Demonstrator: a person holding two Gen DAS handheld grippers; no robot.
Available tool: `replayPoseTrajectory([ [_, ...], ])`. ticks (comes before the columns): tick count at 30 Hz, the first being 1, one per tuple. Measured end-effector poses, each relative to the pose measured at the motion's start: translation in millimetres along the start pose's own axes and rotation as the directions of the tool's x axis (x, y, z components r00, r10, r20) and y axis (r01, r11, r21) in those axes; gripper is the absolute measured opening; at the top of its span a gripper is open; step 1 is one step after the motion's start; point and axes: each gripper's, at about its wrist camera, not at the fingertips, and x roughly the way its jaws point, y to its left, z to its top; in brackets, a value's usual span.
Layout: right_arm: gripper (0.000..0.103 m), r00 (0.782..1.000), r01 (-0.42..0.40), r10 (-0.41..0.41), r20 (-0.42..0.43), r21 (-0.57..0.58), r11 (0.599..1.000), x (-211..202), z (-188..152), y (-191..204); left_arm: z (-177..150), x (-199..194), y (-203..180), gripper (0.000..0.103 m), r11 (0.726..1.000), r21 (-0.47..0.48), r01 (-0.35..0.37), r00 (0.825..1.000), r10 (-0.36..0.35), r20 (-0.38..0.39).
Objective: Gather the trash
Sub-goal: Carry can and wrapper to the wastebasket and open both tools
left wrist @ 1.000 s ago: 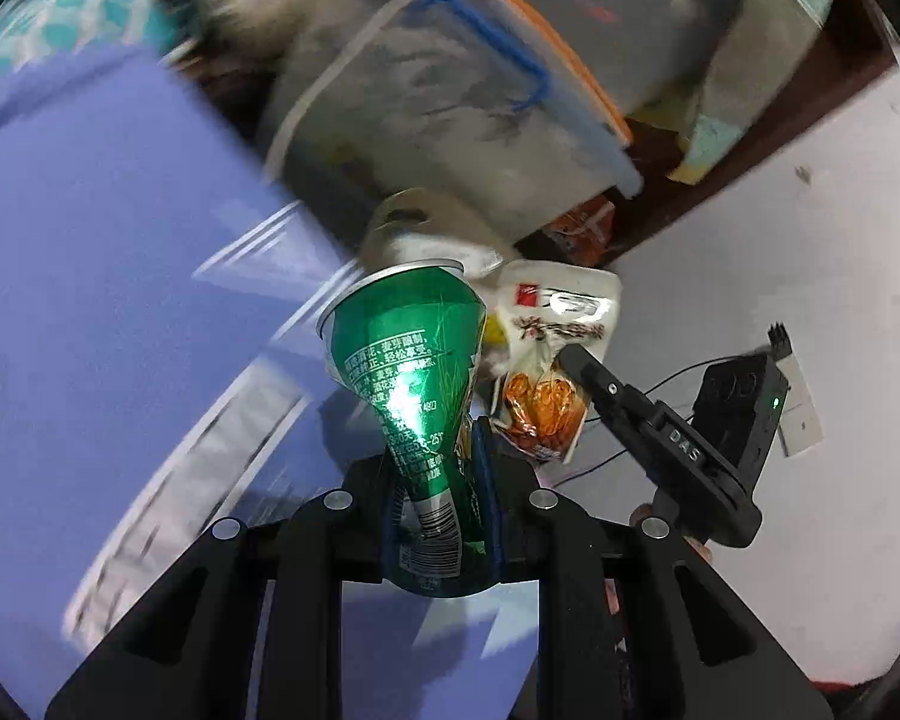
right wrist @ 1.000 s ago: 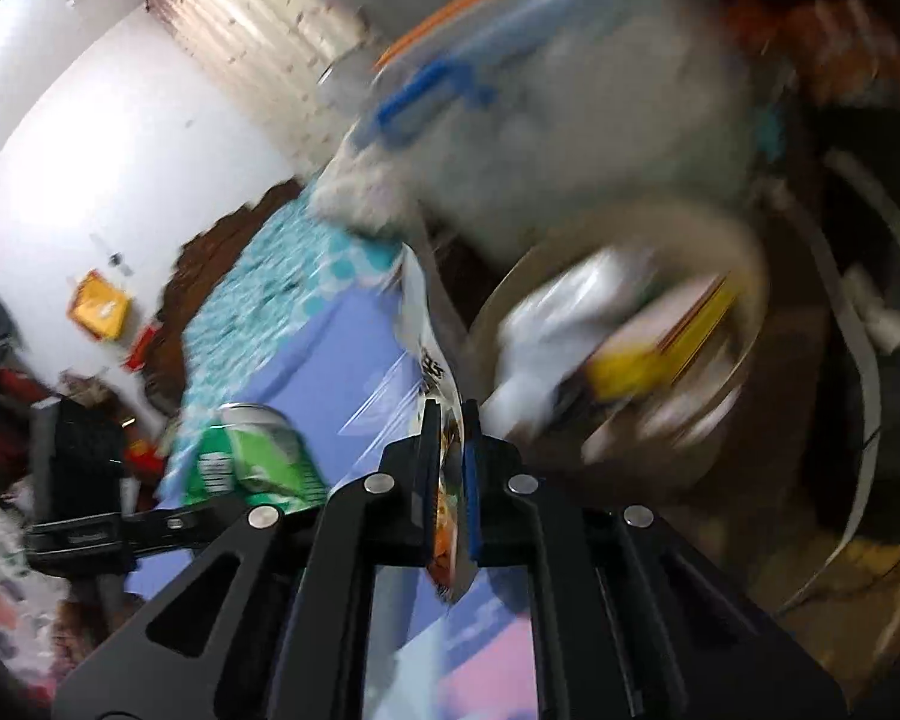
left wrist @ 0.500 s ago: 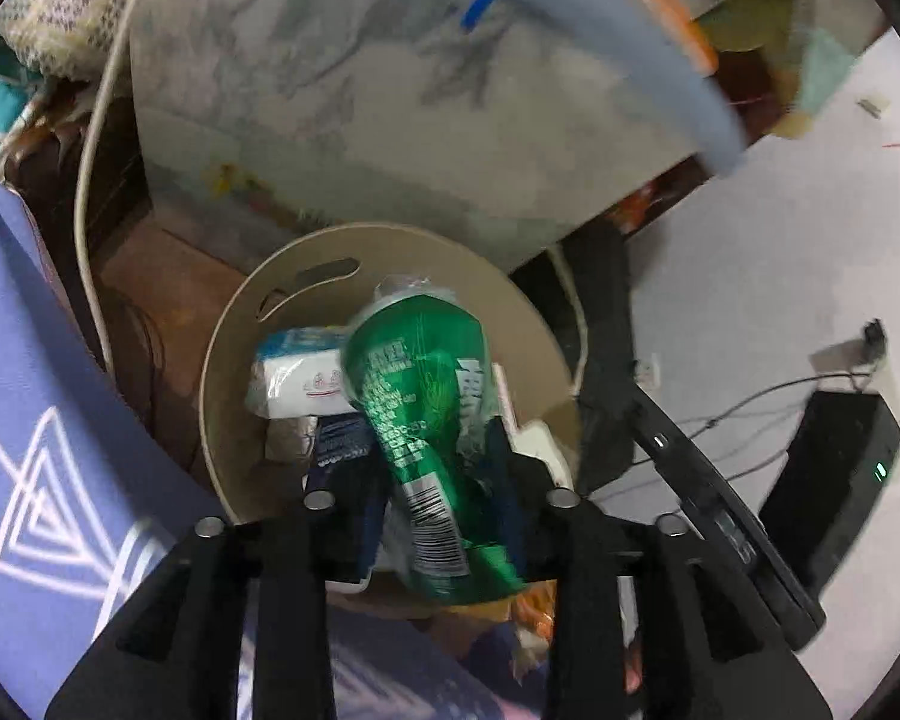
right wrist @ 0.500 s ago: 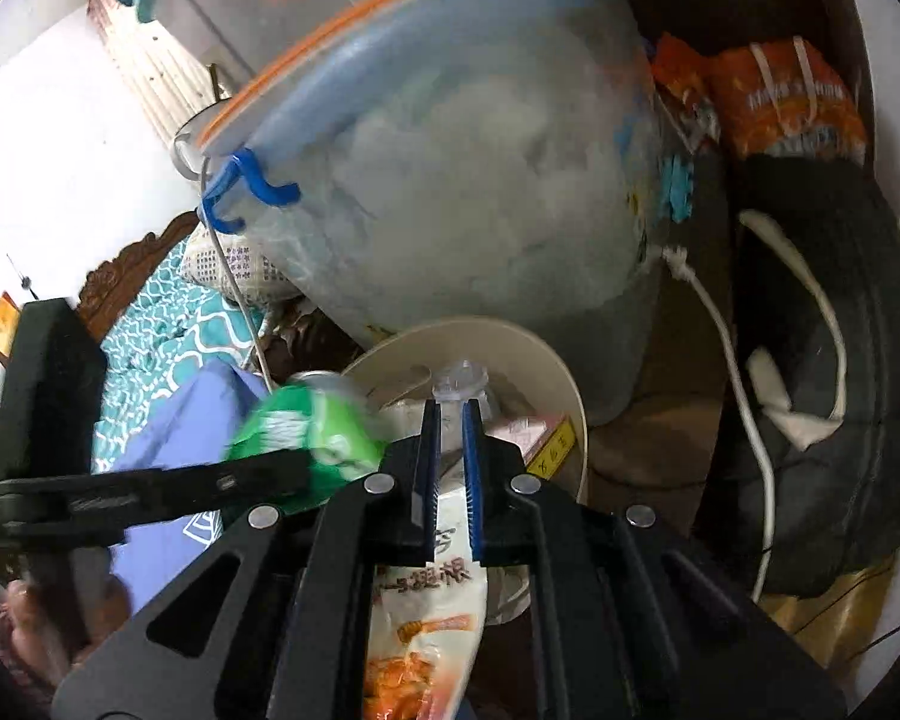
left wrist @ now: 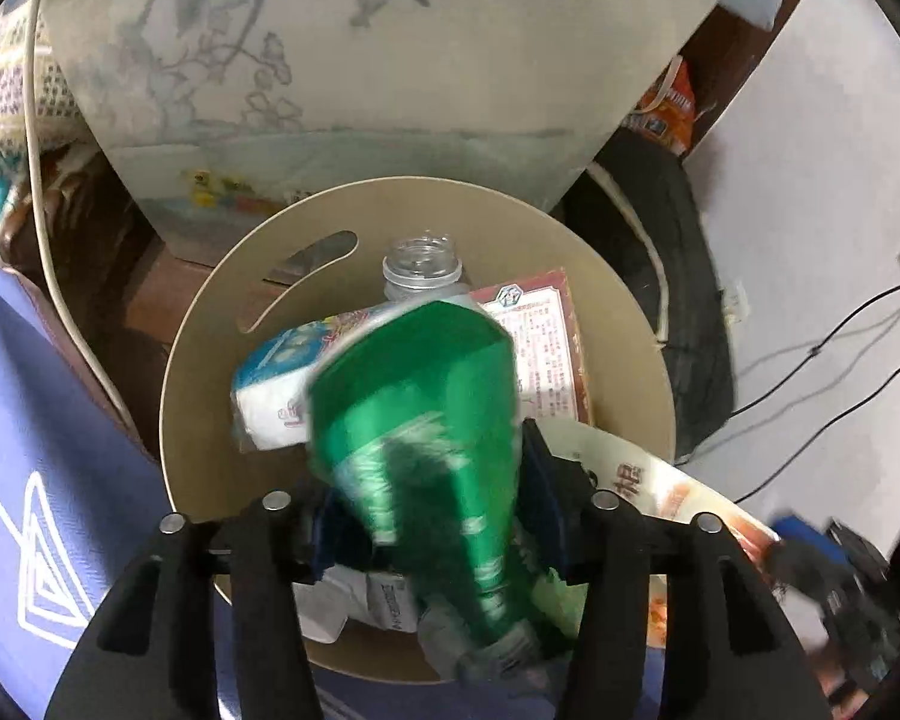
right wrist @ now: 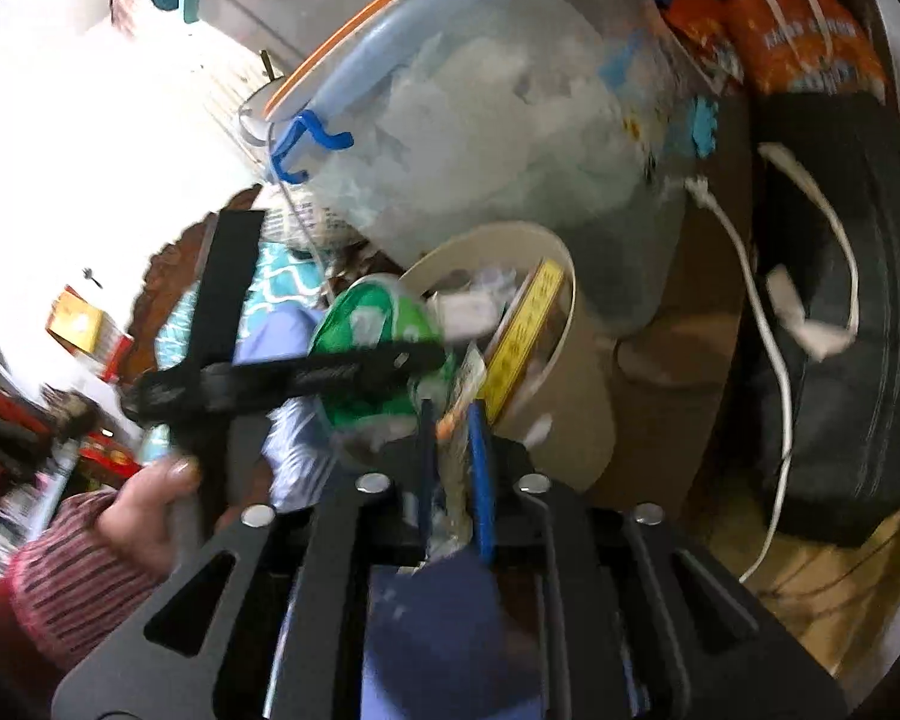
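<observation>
My left gripper (left wrist: 432,480) has its fingers spread wide around a green can (left wrist: 426,438), which is blurred and tilted over the round beige bin (left wrist: 192,372). The bin holds a clear bottle (left wrist: 421,267), a tissue pack (left wrist: 270,384) and a printed box (left wrist: 540,330). My right gripper (right wrist: 453,414) is shut on a snack wrapper (right wrist: 459,438) at the bin's (right wrist: 564,384) near rim. The wrapper (left wrist: 642,486) also shows in the left wrist view. The can (right wrist: 372,324) and the left gripper show in the right wrist view.
A large clear storage box (right wrist: 480,138) with a blue latch stands right behind the bin. A black bag (right wrist: 840,312) with white cords lies to the right. Blue bedding (left wrist: 48,450) is on the left. Cables (left wrist: 822,354) run across the pale floor.
Both grippers have moved closer over the bin. The left fingers have spread apart and the can is blurred, tipping toward the bin. The wrapper stays pinched in the right gripper.
</observation>
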Motion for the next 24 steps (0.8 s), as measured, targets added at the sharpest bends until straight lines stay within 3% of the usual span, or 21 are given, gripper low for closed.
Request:
replayPoseTrajectory([
  [1, 0.061, 1.0, -0.006, 0.006, 0.004, 0.006, 1.0, -1.6, -2.6, -0.3, -2.5, -1.6, -2.2, 0.059, 1.0, 0.011, -0.02, 1.0, 0.02, 0.0],
  [2, 0.074, 1.0, -0.012, 0.012, 0.018, 0.01, 1.0, -5.3, -4.5, 1.0, -4.9, -4.4, -3.9, 0.061, 1.0, 0.018, -0.021, 1.0, 0.021, 0.008],
  [3, 0.077, 0.998, -0.027, 0.026, 0.048, 0.011, 1.0, -9.5, -8.3, 3.1, -4.9, -5.5, -4.6, 0.061, 1.0, 0.019, -0.018, 1.0, 0.018, 0.011],
  [5, 0.067, 0.998, -0.036, 0.036, 0.043, 0.007, 0.999, -8.4, -11.1, 9.1, -7.9, -10.9, -2.3, 0.061, 1.0, 0.009, -0.008, 1.0, 0.007, 0.018],
  [8, 0.054, 0.998, -0.043, 0.044, -0.036, 0.034, 0.998, 11.1, -15.0, 13.0, -11.7, -19.4, -1.6, 0.062, 1.0, -0.006, 0.002, 1.0, -0.002, 0.031],
  [9, 0.04, 0.998, -0.039, 0.04, -0.048, 0.024, 0.999, 15.7, -17.2, 16.2, -12.7, -24.0, 0.8, 0.063, 1.0, -0.018, 0.013, 0.999, -0.013, 0.034],
  [11, 0.023, 0.998, 0.008, -0.009, -0.066, -0.015, 1.0, 25.1, -20.1, 22.6, -16.1, -38.5, 6.0, 0.067, 0.997, -0.041, 0.058, 0.997, -0.056, 0.057],
  [14, 0.02, 0.998, 0.038, -0.04, -0.049, -0.042, 0.998, 32.1, -7.2, 28.6, -21.1, -58.5, 8.1, 0.068, 0.994, -0.046, 0.094, 0.99, -0.089, 0.114],
  [17, 0.019, 0.998, 0.053, -0.055, -0.021, -0.083, 0.995, 39.0, 16.7, 42.6, -26.8, -75.5, 19.1, 0.063, 0.988, -0.078, 0.135, 0.979, -0.122, 0.163],
  [22, 0.019, 0.99, 0.135, -0.142, -0.026, -0.183, 0.974, 73.0, 45.7, 61.0, -24.7, -70.7, 31.8, 0.058, 0.977, -0.134, 0.167, 0.976, -0.145, 0.163],
  [24, 0.019, 0.982, 0.157, -0.173, -0.071, -0.193, 0.969, 95.1, 45.3, 54.1, -21.9, -56.9, 28.6, 0.048, 0.982, -0.138, 0.132, 0.986, -0.117, 0.117],
])
